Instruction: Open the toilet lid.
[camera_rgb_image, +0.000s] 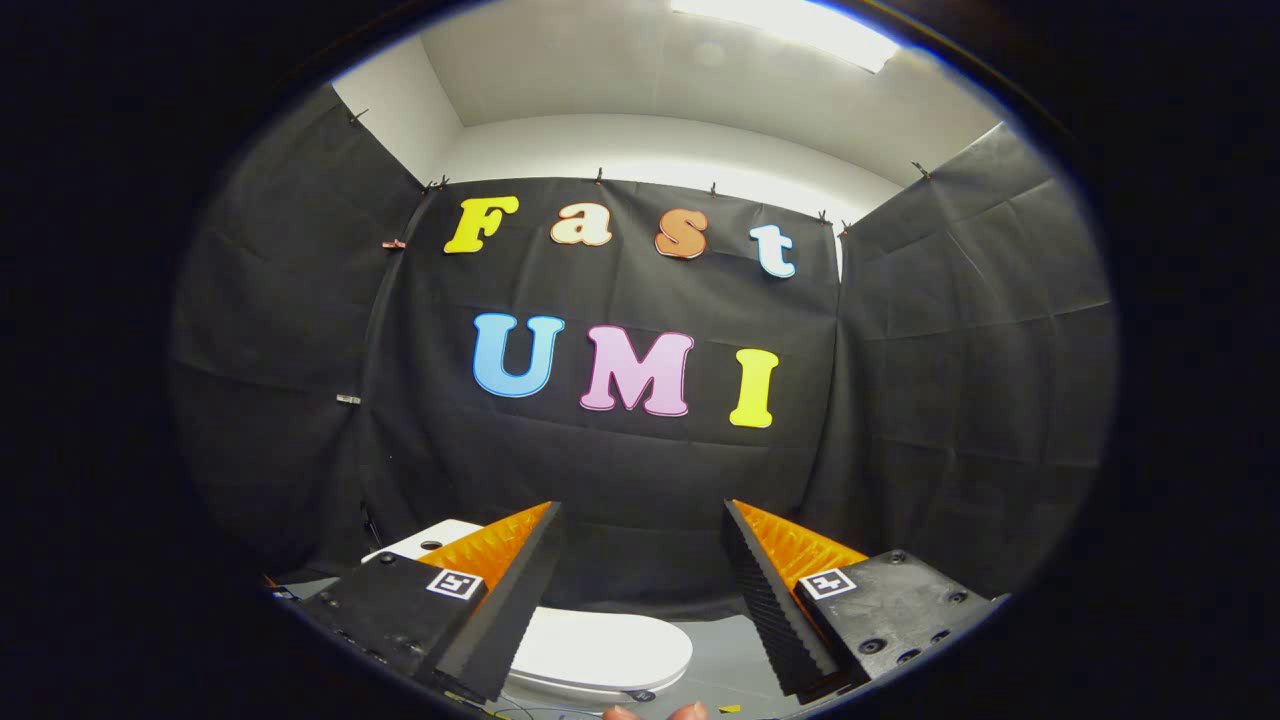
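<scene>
A white toilet stands low in the booth, its lid (600, 648) lying flat and closed over the bowl. The white tank top (432, 540) shows behind my left finger. My gripper (640, 520) hangs above and in front of the toilet, open, with nothing between its fingers. The lid lies below the gap, nearer the left finger (500, 600), which hides its left part. The right finger (775, 600) is over the floor beside the toilet.
Black cloth walls (950, 380) close the booth on three sides behind the toilet. Grey floor (725, 665) shows to the right of the bowl. A person's fingertips (655, 712) show just below the lid.
</scene>
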